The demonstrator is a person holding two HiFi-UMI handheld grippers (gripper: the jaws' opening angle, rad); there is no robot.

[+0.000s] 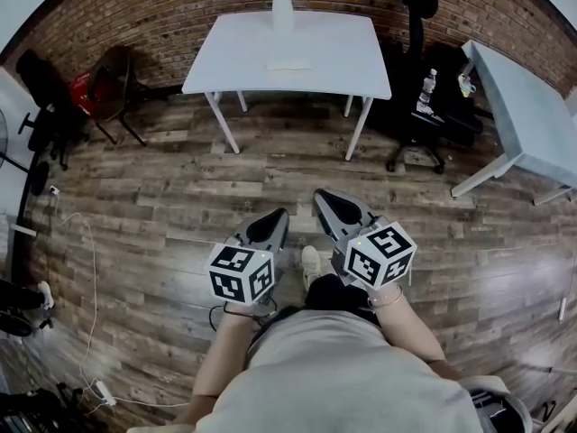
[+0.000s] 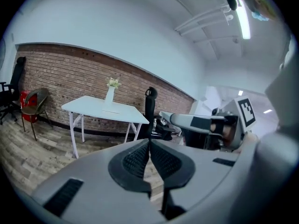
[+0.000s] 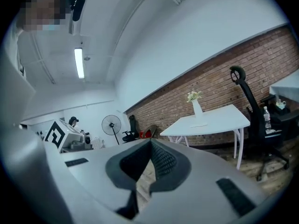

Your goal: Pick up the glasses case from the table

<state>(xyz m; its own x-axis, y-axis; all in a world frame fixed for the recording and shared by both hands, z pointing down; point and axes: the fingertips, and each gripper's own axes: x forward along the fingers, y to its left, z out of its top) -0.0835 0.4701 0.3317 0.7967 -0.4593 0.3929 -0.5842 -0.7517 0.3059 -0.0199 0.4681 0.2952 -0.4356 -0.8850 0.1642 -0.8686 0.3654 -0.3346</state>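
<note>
Approach stage, by my reading: left gripper point(image 1: 273, 219) and right gripper point(image 1: 326, 201) are held low before your body over the wood floor point(image 1: 162, 197), both pairs of jaws clenched on nothing. Glasses case point(image 1: 289, 64), a flat pale slab, lies on the far white bench point(image 1: 338, 57), just near of the vase point(image 1: 282, 7) and well apart from you. Walk up square to the near edge, release one pair of jaws before reaching, then come in low across the case's short width. Case reads pale on pale; its seam and thickness cannot be made out, and both gripper views give only a sliver.
</note>
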